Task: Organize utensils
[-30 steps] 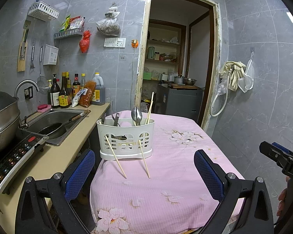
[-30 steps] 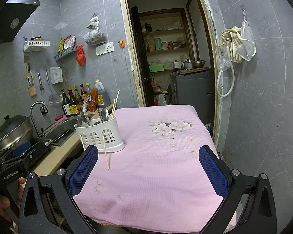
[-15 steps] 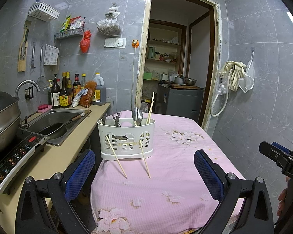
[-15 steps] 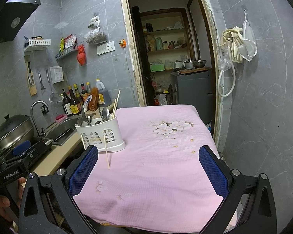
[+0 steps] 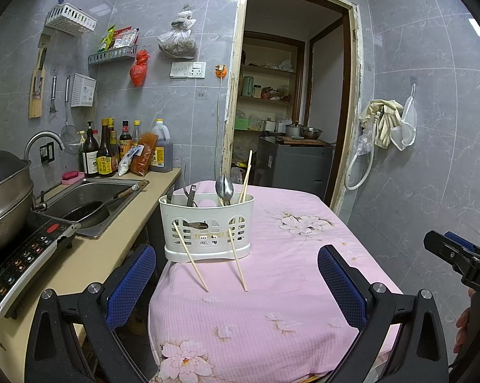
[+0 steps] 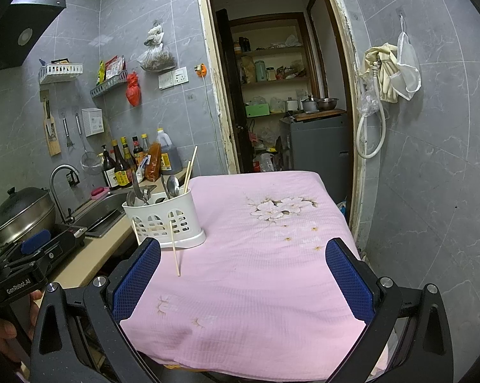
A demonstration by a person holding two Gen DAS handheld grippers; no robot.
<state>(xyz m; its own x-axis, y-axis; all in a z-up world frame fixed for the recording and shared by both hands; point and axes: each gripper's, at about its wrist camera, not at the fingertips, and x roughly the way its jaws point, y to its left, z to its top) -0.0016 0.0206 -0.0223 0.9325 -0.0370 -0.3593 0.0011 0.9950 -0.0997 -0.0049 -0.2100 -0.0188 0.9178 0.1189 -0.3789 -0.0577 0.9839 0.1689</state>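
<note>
A white slotted utensil caddy (image 5: 206, 226) (image 6: 165, 220) stands at the near left of a table under a pink flowered cloth (image 5: 271, 287) (image 6: 259, 261). It holds a metal spoon (image 5: 224, 188), other metal utensils and upright chopsticks (image 5: 245, 175). Two loose chopsticks (image 5: 190, 260) (image 5: 237, 263) lean against its front wall, tips on the cloth. My left gripper (image 5: 236, 290) is open, held back from the caddy with nothing between its fingers. My right gripper (image 6: 243, 281) is open too, over the cloth to the right of the caddy.
A counter on the left holds a sink (image 5: 90, 201), an induction cooker (image 5: 26, 255), a steel pot (image 5: 3, 191) and sauce bottles (image 5: 106, 156). An open doorway (image 5: 287, 111) lies beyond the table. The tiled wall stands close on the right.
Both views shifted only slightly; the caddy and leaning chopsticks stay put. Both grippers remain open.
</note>
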